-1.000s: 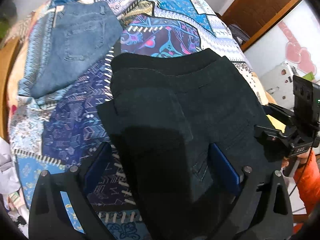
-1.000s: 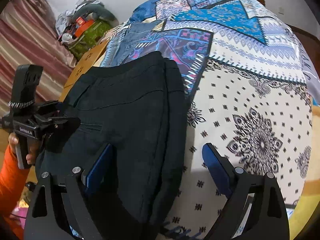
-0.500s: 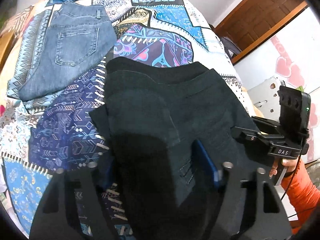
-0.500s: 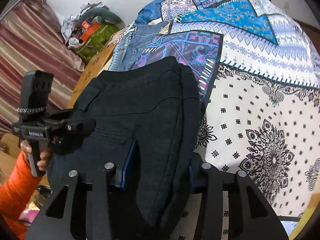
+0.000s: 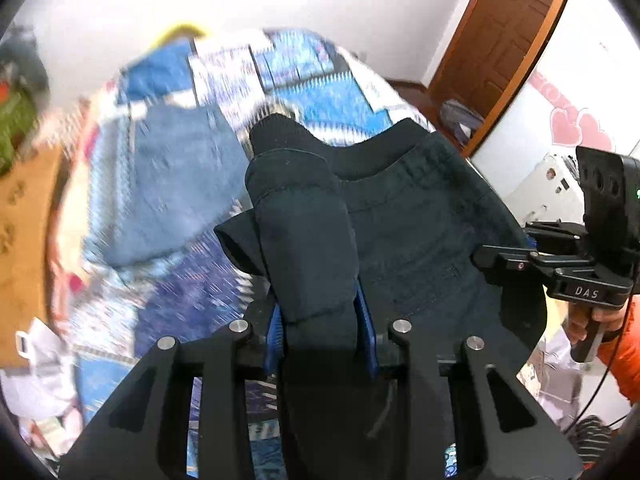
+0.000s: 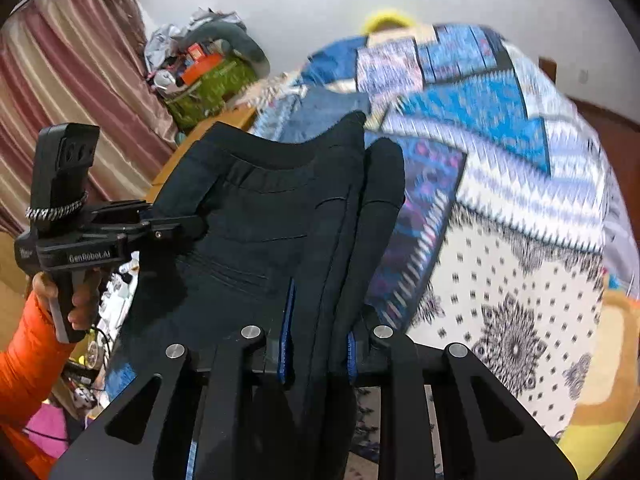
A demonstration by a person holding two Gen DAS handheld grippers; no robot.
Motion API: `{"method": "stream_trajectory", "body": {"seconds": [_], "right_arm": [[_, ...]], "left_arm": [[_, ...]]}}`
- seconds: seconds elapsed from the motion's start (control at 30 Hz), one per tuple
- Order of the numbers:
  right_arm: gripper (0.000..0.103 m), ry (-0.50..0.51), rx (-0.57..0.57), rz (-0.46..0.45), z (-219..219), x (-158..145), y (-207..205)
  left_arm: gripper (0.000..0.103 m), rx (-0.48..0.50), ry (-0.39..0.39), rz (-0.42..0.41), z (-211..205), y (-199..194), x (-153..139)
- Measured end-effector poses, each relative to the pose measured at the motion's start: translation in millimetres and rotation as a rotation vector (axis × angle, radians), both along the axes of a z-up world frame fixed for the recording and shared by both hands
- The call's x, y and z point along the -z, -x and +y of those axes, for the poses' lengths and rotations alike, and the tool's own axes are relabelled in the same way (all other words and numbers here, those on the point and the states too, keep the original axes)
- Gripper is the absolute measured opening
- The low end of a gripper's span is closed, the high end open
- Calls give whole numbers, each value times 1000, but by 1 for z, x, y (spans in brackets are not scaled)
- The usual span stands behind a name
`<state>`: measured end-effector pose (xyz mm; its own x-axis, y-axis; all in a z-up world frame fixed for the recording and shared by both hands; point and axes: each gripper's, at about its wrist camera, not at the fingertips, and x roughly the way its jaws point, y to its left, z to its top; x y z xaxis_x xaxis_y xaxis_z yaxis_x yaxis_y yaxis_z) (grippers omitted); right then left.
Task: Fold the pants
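Patchwork bedspread [image 6: 520, 208] under blue jeans [image 5: 176, 184]; brown door [image 5: 508, 28]; striped curtain [image 6: 68, 76]; green bag [image 6: 212, 88].

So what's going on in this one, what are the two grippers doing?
A person is folding a pair of black pants on a bed covered by a patchwork quilt. The left gripper and the right gripper are each shut on a bunched edge of the pants, which hang lifted between them. A pair of blue jeans lies on the quilt beyond. The background is motion-blurred.
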<state>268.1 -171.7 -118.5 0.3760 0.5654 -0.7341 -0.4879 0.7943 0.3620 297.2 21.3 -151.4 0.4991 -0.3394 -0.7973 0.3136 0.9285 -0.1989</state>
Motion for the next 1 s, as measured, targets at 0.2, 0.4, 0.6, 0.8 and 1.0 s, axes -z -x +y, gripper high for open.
{"method": "stream_trajectory", "body": {"seconds": [0.2, 0.4, 0.6, 0.8, 1.0], "right_arm": [[17, -25, -16, -105, 27, -44, -22], [17, -80, -25, -197, 56, -73, -50], [17, -108, -25, -222, 87, -71, -86], [17, -114, -10, -192, 111, -40, -130], [17, -77, 9, -135, 138, 2, -170]], "left_arm": [[32, -61, -2, -142, 33, -2, -55], [32, -137, -9, -241, 70, -28, -90], [32, -217, 7, -292, 105, -72, -91], [32, -287, 6, -242, 131, -127, -57], [32, -321, -38, -190, 140, -174, -10]]}}
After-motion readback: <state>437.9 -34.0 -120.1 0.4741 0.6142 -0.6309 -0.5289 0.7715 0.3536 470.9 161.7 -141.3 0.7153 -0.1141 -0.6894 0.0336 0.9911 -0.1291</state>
